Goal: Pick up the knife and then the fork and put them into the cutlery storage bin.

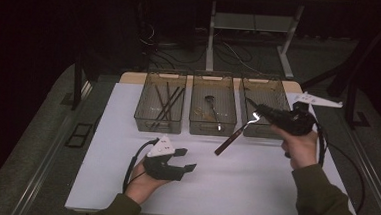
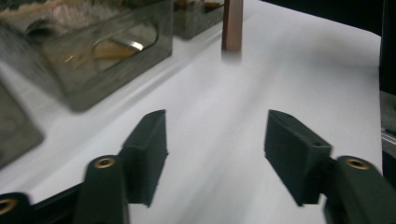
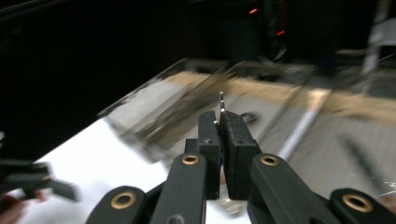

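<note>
A shiny metal blade and a reddish-brown wooden-looking handle are seen on the utensil [image 1: 234, 133]; beside it, translucent smoky plastic bins [image 1: 213, 109] on matt white table [image 1: 253, 191]
</note>
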Tool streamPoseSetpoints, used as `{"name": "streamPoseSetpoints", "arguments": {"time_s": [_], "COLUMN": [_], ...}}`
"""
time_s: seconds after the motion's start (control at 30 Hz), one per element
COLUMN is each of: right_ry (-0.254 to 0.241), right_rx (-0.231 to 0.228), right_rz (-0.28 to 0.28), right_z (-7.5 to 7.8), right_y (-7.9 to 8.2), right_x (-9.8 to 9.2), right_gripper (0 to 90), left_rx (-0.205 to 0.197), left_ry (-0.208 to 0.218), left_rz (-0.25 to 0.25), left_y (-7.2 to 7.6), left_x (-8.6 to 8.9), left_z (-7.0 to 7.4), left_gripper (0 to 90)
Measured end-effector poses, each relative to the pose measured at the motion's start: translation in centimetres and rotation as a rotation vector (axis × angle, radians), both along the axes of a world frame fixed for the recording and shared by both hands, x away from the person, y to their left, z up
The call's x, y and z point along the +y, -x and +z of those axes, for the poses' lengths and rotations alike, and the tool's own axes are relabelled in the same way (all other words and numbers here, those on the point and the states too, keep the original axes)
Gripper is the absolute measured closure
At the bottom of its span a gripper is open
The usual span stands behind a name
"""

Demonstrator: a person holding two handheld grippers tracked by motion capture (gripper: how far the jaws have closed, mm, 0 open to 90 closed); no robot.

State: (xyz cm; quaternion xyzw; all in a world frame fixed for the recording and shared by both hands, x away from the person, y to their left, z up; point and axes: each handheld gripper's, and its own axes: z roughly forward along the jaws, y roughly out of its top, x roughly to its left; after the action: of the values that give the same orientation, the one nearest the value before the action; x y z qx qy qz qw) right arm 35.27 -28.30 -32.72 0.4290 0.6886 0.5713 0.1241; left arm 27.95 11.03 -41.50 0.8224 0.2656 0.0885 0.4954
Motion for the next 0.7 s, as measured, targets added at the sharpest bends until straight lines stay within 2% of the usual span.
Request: {"name": "streamPoseSetpoints", "arguments": {"time_s": [0.2, 0.4, 0.47, 0.53, 0.63, 0.7], "right_ry": [0.022, 0.058, 0.063, 0.089, 0.109, 0.132], "right_rx": [-0.039, -0.053, -0.045, -0.032, 0.011, 0.044], "right_rz": [-0.13, -0.253, -0.281, -0.307, -0.323, -0.311], "right_z": [2.8, 4.2, 4.2, 3.8, 2.7, 1.8], "right_y": [-2.2, -4.2, -5.0, -5.8, -7.1, -8.0], "right_x": [-4.3, -7.9, -8.8, -9.3, -9.6, -9.4], "right_gripper": [86.8, 86.8, 86.8, 86.8, 86.8, 86.7], "left_rx": [0.017, 0.044, 0.044, 0.047, 0.052, 0.056], "left_ry": [-0.007, -0.009, 0.005, 0.004, -0.009, -0.018], "left_rz": [0.027, 0.066, 0.071, 0.074, 0.061, 0.054], "left_y": [0.1, 0.2, 0.2, 0.1, 0.1, 0.2], "left_x": [3.0, 4.5, 4.6, 4.4, 4.1, 3.9], "left_z": [-0.8, -1.5, -1.5, -1.6, -1.8, -1.9], "left_gripper": [25.3, 15.3, 13.2, 9.7, 3.8, 0.9]}}
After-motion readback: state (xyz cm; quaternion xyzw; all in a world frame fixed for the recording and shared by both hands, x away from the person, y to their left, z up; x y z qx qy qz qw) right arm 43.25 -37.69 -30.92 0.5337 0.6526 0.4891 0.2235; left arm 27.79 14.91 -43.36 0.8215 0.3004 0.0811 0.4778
